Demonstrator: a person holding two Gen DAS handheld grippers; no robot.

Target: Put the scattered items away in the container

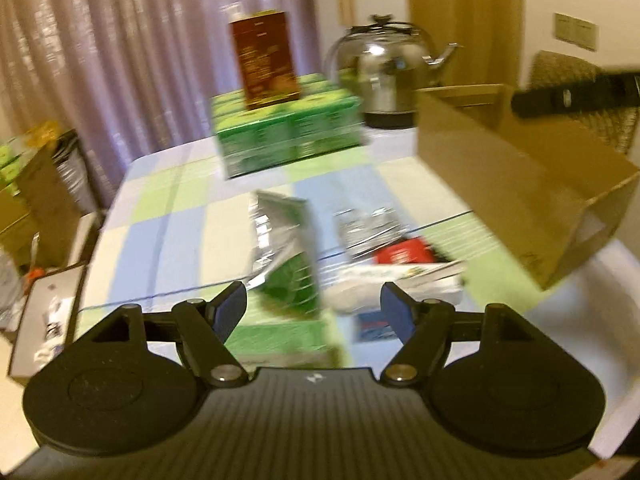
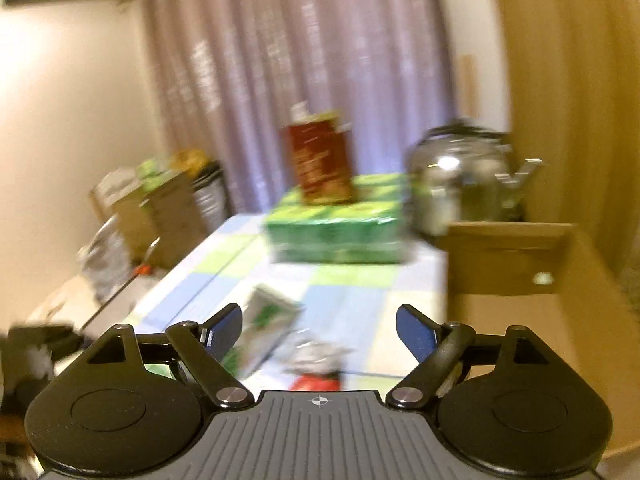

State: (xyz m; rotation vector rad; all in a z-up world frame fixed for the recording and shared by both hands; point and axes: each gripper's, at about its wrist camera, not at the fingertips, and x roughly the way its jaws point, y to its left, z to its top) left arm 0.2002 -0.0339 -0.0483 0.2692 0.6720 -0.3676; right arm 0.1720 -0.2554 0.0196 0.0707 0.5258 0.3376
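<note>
- While both views are blurred, the left gripper hangs wide apart and empty above the worktop.
- Just ahead of it lie a green packet, a silver packet and a red packet.
- Farther ahead and right stands the open cardboard box.
- The right gripper is also wide and empty, the box to its right.

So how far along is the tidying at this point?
Barely begun, it seems. Done: nothing visibly; what shows of the cardboard box interior looks bare, though much is hidden. In hand: nothing; the left gripper and right gripper are both open and empty. Left: the green-and-silver packet, silver sachets, red packet and white pack lie scattered on the checked tablecloth.
</note>
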